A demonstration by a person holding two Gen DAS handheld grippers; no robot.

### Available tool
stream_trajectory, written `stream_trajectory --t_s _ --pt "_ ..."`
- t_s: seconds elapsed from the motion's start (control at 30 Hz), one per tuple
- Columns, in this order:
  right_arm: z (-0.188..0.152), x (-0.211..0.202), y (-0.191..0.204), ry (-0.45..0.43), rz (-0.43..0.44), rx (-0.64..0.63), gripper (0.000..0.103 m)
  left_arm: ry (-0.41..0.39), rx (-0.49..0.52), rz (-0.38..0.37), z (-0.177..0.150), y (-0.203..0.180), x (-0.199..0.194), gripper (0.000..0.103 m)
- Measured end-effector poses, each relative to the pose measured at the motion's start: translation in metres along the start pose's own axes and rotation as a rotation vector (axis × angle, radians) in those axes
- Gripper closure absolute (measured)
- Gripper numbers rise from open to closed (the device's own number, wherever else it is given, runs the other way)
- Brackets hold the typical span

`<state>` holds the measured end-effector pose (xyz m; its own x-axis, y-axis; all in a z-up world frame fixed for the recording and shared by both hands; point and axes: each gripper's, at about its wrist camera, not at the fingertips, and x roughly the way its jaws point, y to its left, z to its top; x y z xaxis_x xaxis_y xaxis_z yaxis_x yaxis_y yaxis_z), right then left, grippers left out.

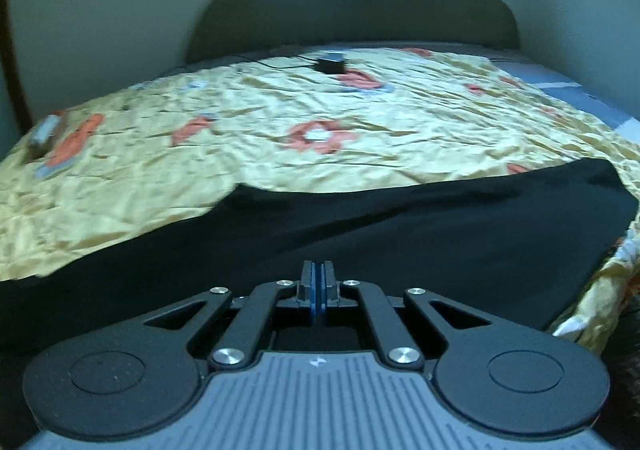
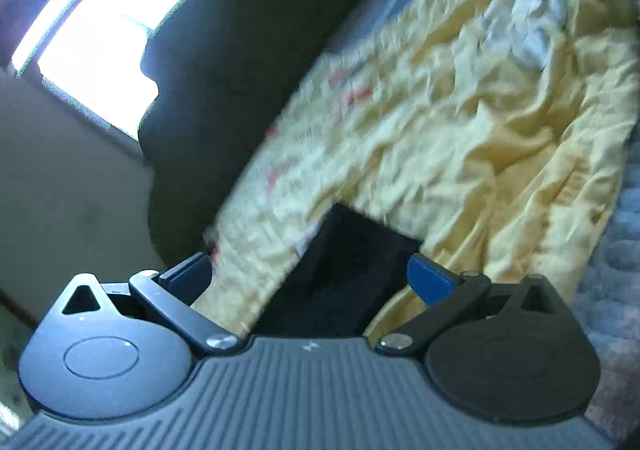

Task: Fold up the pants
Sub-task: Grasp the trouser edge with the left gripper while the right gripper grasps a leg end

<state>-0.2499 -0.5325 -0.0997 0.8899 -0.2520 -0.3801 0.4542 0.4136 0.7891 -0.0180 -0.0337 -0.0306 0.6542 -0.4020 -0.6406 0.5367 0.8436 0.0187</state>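
Two claws worked over the black pants [image 1: 360,218] lying on the yellow bedspread [image 1: 280,114]: left claw [image 1: 317,282] pinched closed above them, right claw [image 2: 312,274] spread wide

Matt black pants [image 1: 360,234] (glossy bedspread [image 1: 280,110])

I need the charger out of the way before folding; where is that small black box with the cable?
In the left wrist view the black box sits on the yellow floral bedspread near the headboard, far beyond the black pants.
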Motion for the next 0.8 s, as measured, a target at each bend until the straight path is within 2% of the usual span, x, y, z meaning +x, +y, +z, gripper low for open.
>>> stream_trajectory --t_s 0.27,0.4,0.47,0.6,0.77,0.8 --pt "-0.006 0.033 0.005 0.013 0.022 -0.048 0.000 0.029 0.062 -0.056 0.001 -0.035 0.017 0.101" --pt "-0.005 0.035 0.006 -0.003 0.086 -0.055 0.000 0.052 0.062 -0.078 -0.001 -0.041 0.026 0.101" --pt "-0.003 0.043 0.002 0.034 0.038 -0.024 0.000 0.061 0.074 -0.080 -0.002 -0.045 0.028 0.101" --pt "-0.015 0.042 0.007 0.068 0.085 -0.061 0.000 0.073 0.077 -0.098 -0.004 -0.050 0.033 0.101" --pt "-0.018 0.059 0.015 0.042 0.079 -0.098 0.000 0.076 0.074 -0.106 -0.004 -0.055 0.034 0.101" --pt "-0.018 0.063 0.019 0.036 0.053 -0.126 0.004 0.077 0.073 -0.106 -0.005 -0.056 0.034 0.101"
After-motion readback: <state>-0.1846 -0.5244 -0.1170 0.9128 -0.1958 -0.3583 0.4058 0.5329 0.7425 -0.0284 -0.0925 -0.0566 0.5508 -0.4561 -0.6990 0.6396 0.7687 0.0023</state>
